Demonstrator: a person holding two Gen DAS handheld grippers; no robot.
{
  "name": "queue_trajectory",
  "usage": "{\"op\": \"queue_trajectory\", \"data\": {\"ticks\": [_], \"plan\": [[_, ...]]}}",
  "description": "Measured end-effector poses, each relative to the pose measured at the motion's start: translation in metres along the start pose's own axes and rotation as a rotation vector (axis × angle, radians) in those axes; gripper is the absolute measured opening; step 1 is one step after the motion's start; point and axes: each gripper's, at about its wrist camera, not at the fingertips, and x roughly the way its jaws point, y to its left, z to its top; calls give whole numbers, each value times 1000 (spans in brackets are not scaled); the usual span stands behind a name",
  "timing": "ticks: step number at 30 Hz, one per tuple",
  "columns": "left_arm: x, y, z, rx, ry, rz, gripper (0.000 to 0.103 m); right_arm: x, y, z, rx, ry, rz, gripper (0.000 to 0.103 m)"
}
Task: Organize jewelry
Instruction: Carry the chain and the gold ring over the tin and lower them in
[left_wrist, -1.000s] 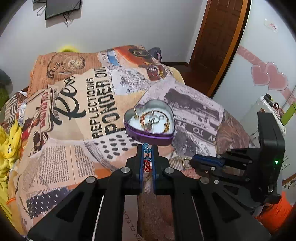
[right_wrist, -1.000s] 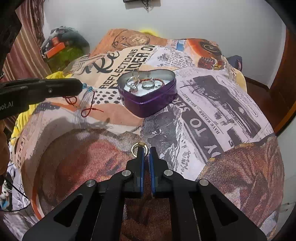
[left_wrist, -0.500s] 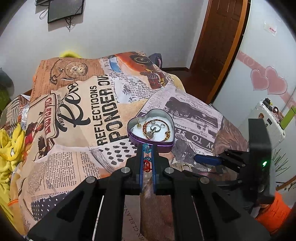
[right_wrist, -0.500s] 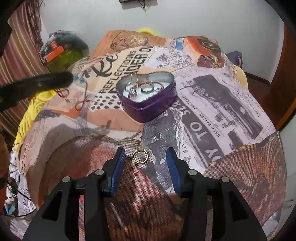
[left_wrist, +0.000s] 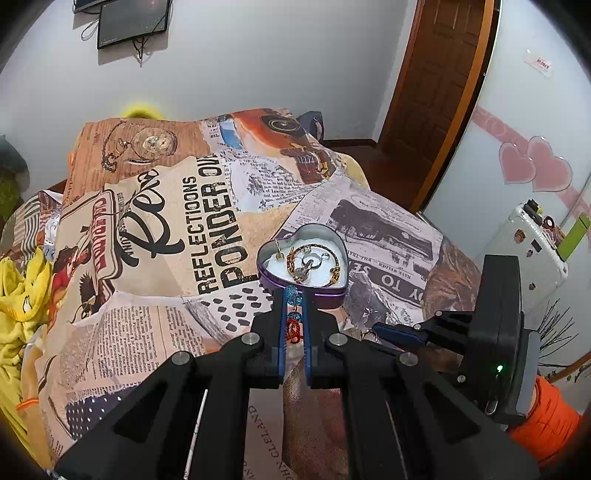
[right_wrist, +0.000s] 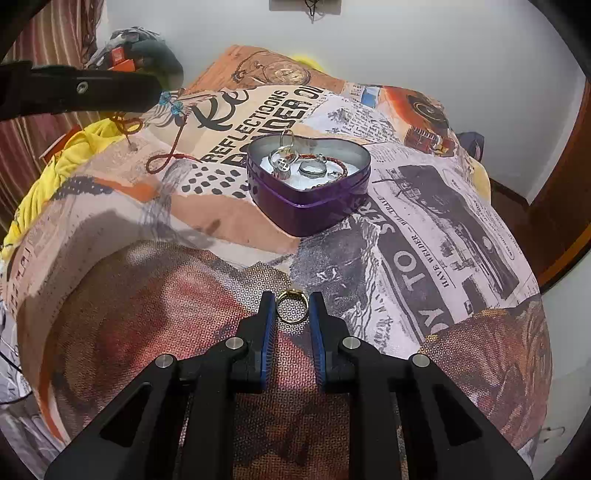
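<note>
A purple heart-shaped tin (right_wrist: 310, 206) sits open on the printed bedspread and holds several rings and a chain bracelet. A gold ring (right_wrist: 291, 306) lies on the cloth in front of it, between the fingers of my right gripper (right_wrist: 291, 300). Those jaws are closing, and both pads touch the ring's sides. My left gripper (left_wrist: 294, 295) is shut on a red cord bracelet with blue beads (left_wrist: 294, 328), just short of the tin (left_wrist: 332, 293). In the right wrist view that bracelet (right_wrist: 173, 109) dangles from the left gripper (right_wrist: 157, 92) above the bed.
The bedspread (right_wrist: 424, 229) drops away at its right and near edges. A yellow cloth (left_wrist: 22, 295) lies at the bed's left side. A wooden door (left_wrist: 439, 92) and a white case (left_wrist: 528, 254) stand to the right. A person's orange sleeve (left_wrist: 546, 417) shows behind the right gripper (left_wrist: 378, 328).
The right gripper was shut just behind the gold ring, then spread wide around it, and has now closed in on the ring's sides. The left gripper keeps hold of the bracelet, hardly moved.
</note>
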Motion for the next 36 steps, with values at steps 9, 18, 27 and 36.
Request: {"op": "queue_trajectory", "data": {"ticks": [9, 18, 27, 36], "plan": [[-6, 1, 15, -3, -36, -5, 6, -23, -11, 16, 57, -75, 27, 16], [1, 3, 34, -4, -56, -9, 6, -37, -20, 42, 80, -160, 27, 17], [22, 2, 48, 7, -50, -16, 6, -33, -29, 64, 100, -199, 42, 17], [53, 8, 53, 3, -2, -24, 6, -17, -32, 70, 100, -180, 63, 17]]}}
